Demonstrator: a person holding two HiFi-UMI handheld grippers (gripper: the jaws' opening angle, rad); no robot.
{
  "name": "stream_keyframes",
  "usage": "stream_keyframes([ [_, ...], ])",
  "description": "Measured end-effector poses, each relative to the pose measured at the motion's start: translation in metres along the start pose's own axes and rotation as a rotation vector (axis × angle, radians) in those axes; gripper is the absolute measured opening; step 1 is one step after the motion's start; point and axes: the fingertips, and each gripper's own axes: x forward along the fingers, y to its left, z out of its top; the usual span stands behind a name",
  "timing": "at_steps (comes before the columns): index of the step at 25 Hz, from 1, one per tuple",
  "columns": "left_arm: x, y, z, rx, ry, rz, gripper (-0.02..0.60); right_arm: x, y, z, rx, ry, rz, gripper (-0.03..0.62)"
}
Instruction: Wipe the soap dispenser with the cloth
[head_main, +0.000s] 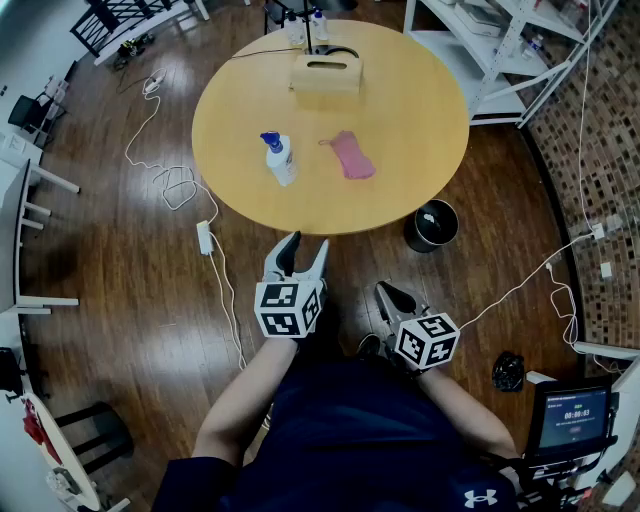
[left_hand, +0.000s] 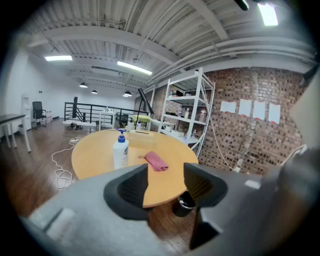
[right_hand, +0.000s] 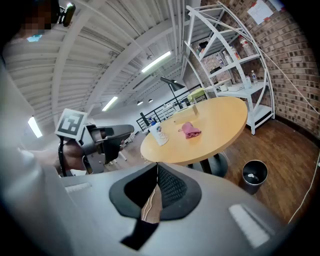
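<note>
Round wooden tabletop (head_main: 410, 110), seen from above.

Dispenser (head_main: 279, 159): white bottle, blue pump. It stands upright, left of the tabletop's centre, towards the near edge.

Cloth (head_main: 351, 155): pink and crumpled. It lies flat on the tabletop to the right of the dispenser, near it but not touching.

Box (head_main: 325, 74): pale wood with a slot on top, at the far side of the tabletop, well apart from both.

Left tool (head_main: 304, 251): jaws stand apart with nothing between them; only tabletop edge and floor (head_main: 120, 280) show through the gap. It is held over the floor, short of the near edge, pointing towards the tabletop.

Right tool (head_main: 388, 293): jaws are closed together and empty. It is held nearer the person than the left tool, also over the floor.

Neither tool touches the dispenser or the cloth.

Surroundings: black bin (head_main: 431, 225) on the floor at the tabletop's near right; white shelf (head_main: 500, 45) at far right; white cable (head_main: 170, 180) trails across the floor on the left.
</note>
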Motion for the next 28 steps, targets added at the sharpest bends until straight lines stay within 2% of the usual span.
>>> stream_keyframes([
  [5,0.090,0.026,0.011,0.003,0.070,-0.049,0.229,0.037,-0.024,0.038,-0.016,-0.027,-0.092,0.011],
  [12,0.197,0.030,-0.004,0.019,0.251,-0.155,0.237,0.081,-0.047,0.130,-0.073,-0.066,-0.219,0.011],
  [16,0.245,0.036,-0.021,-0.058,0.381,-0.135,0.252,0.106,-0.046,0.159,-0.076,-0.065,-0.216,0.011],
  [21,0.288,0.037,-0.031,-0.196,0.432,-0.067,0.287,0.110,-0.067,0.165,-0.081,-0.028,-0.206,0.011],
  [23,0.301,0.039,-0.043,-0.171,0.478,-0.035,0.287,0.110,-0.083,0.167,-0.069,-0.016,-0.201,0.011],
  [25,0.307,0.041,-0.061,-0.105,0.536,0.003,0.282,0.107,-0.101,0.175,-0.066,-0.012,-0.196,0.011],
  [28,0.306,0.045,-0.073,-0.015,0.533,0.043,0.223,0.103,-0.127,0.192,-0.068,-0.015,-0.183,0.011],
])
